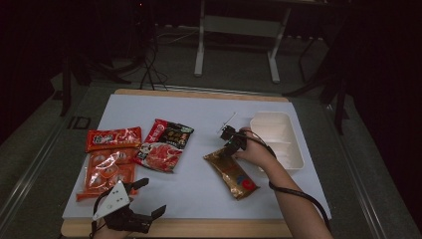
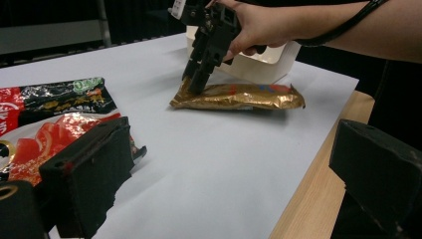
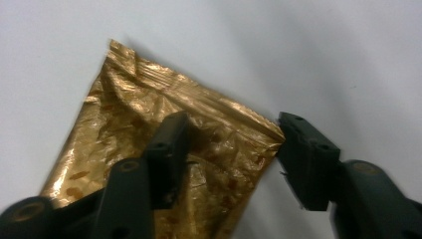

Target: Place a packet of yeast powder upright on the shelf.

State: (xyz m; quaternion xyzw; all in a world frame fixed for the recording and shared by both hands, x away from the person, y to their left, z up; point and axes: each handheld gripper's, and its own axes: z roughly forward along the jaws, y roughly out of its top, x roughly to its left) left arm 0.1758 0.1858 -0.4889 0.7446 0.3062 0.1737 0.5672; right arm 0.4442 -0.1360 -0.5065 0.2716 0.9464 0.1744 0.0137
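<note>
on the white-covered table, right of centre | crinkled gold foil snack packet lies flat beside the white plastic tray | right claw apart, straddling its sealed corner, likely to pinch it | left claw apart, idle near the table's front edge

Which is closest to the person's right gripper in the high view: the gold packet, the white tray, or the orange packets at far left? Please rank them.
From the right gripper:
1. Gold packet, directly under its fingers.
2. White tray, just beyond on the right.
3. Orange packets, far across at the left edge.
</note>
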